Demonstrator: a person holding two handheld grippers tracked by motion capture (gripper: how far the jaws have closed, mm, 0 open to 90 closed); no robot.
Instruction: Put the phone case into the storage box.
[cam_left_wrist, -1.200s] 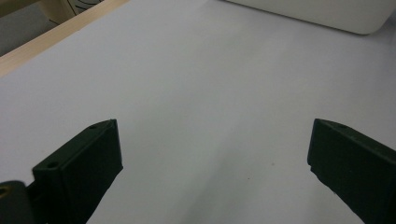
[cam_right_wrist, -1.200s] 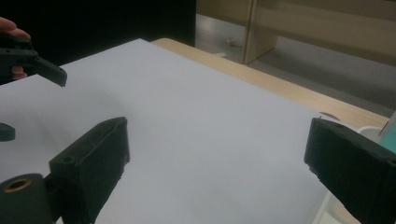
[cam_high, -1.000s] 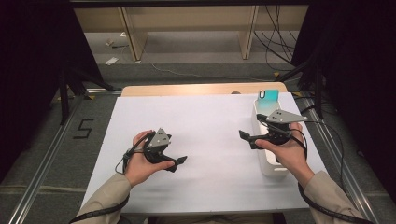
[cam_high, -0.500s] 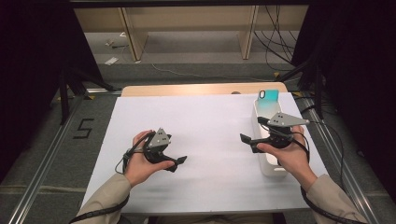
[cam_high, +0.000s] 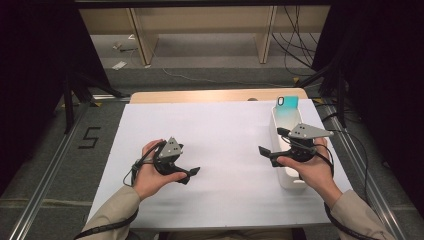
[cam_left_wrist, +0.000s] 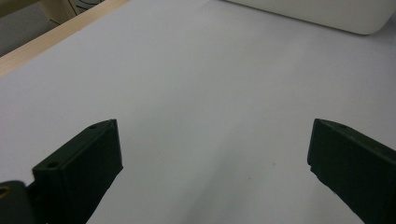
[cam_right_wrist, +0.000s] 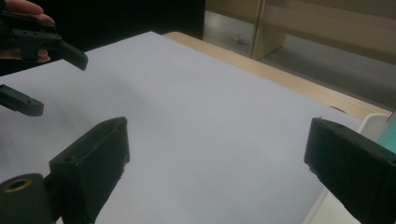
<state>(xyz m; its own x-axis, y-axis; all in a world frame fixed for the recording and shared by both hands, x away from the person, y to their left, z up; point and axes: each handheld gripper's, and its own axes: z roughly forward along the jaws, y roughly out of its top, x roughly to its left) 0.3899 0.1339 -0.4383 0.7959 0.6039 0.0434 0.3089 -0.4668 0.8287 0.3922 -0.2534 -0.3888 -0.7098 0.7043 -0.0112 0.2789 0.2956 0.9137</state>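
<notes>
Matt white paper sheet (cam_high: 220, 145), smooth plastic tray (cam_high: 278, 125)

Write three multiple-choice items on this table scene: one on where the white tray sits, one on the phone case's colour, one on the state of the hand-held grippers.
1. Where is the white tray?
A. at the table's right edge
B. at the left edge
C. in the middle

2. What colour is the phone case in the tray?
A. red
B. teal
C. black

3. How do the jaws of the left hand-held gripper and the right hand-held gripper stand?
A. both shut
B. one shut on the case
C. both open, holding nothing

Answers:
1 A: the high view shows it along the right edge, under the right hand.
2 B: its upper end is teal, fading paler.
3 C: each gripper view shows a wide gap over the bare white sheet.
</notes>
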